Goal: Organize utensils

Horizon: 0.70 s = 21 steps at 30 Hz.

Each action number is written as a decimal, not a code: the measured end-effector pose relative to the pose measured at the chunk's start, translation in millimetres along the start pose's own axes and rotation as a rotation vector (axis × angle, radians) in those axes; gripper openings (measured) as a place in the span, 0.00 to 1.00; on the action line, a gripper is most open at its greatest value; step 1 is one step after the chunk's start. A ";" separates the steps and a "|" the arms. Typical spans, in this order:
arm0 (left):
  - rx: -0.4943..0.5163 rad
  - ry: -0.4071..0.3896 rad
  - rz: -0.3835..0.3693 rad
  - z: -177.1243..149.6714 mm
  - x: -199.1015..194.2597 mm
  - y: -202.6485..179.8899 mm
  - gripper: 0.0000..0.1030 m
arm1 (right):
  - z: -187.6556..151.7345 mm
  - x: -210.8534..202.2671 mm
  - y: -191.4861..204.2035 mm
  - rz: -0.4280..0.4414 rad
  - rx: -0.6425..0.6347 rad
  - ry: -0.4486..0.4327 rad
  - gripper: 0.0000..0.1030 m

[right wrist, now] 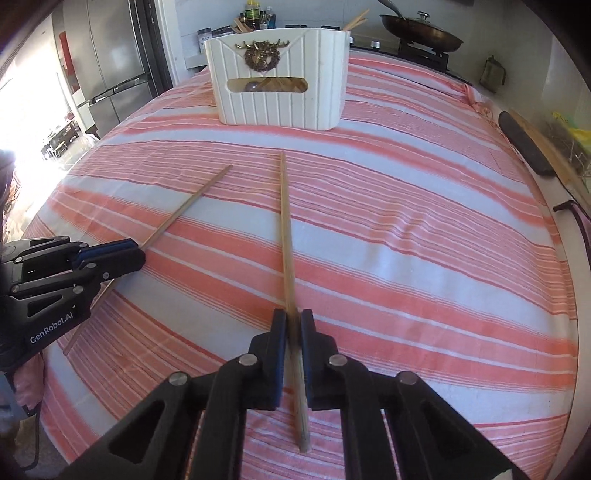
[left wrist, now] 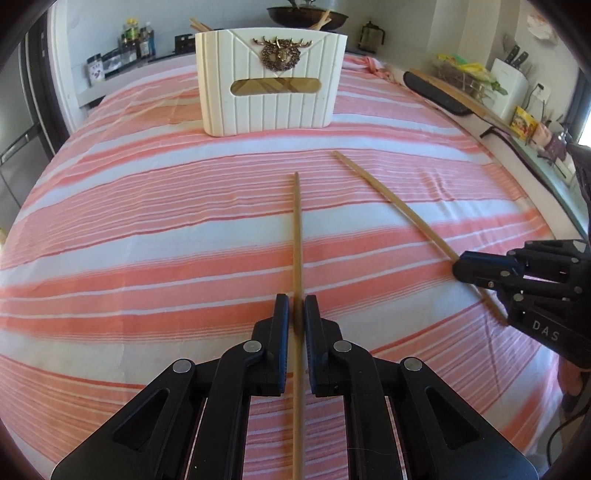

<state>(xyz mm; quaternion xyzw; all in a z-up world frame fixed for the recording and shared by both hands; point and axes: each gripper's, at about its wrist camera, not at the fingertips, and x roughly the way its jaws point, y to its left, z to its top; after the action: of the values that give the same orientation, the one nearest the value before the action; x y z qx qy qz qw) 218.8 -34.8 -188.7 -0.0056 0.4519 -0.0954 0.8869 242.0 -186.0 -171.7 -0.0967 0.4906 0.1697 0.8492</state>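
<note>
Two long wooden chopsticks lie on the pink-striped cloth (left wrist: 147, 229). My left gripper (left wrist: 296, 306) is shut on one chopstick (left wrist: 297, 229), which points toward the white utensil holder (left wrist: 273, 107). In the right wrist view, my right gripper (right wrist: 293, 321) is shut on the other chopstick (right wrist: 285, 229), also aimed at the holder (right wrist: 280, 107). Each view shows the other gripper from the side: the right gripper (left wrist: 461, 266) on its chopstick (left wrist: 391, 199), the left gripper (right wrist: 136, 254) on its chopstick (right wrist: 188, 206). The holder has wooden utensils inside and a brass deer-head ornament.
A dark pan (right wrist: 421, 33) sits on the stove behind the holder. A black board with a wooden spatula (left wrist: 443, 96) lies at the table's right edge. Bottles (left wrist: 136, 40) and a knife block (left wrist: 513, 81) stand on the counters. A steel fridge (right wrist: 110, 59) is at far left.
</note>
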 end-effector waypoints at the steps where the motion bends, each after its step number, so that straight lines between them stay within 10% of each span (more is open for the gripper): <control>1: 0.002 -0.001 0.002 -0.5 -0.3 0.0 0.08 | -2.4 -1.0 -3.2 -0.008 0.007 0.003 0.07; 7: 0.065 0.041 -0.017 -4.0 -6.8 5.9 0.15 | -26.2 -17.2 -17.8 -0.075 -0.028 0.057 0.07; 11: 0.104 0.093 -0.056 5.9 -12.0 17.1 0.83 | -33.3 -27.7 -25.5 -0.094 -0.113 0.137 0.11; 14: 0.112 0.117 -0.106 24.9 -7.9 22.1 0.83 | -20.0 -32.1 -29.5 -0.043 -0.136 0.143 0.39; 21: 0.174 0.232 -0.047 65.1 34.0 8.2 0.74 | 39.0 8.2 -25.4 0.018 -0.149 0.180 0.40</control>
<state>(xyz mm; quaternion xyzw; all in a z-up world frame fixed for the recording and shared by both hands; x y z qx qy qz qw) 291.9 -37.7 -178.1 0.0717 0.5412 -0.1550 0.8233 286.7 -195.0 -159.3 -0.1698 0.5519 0.2039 0.7906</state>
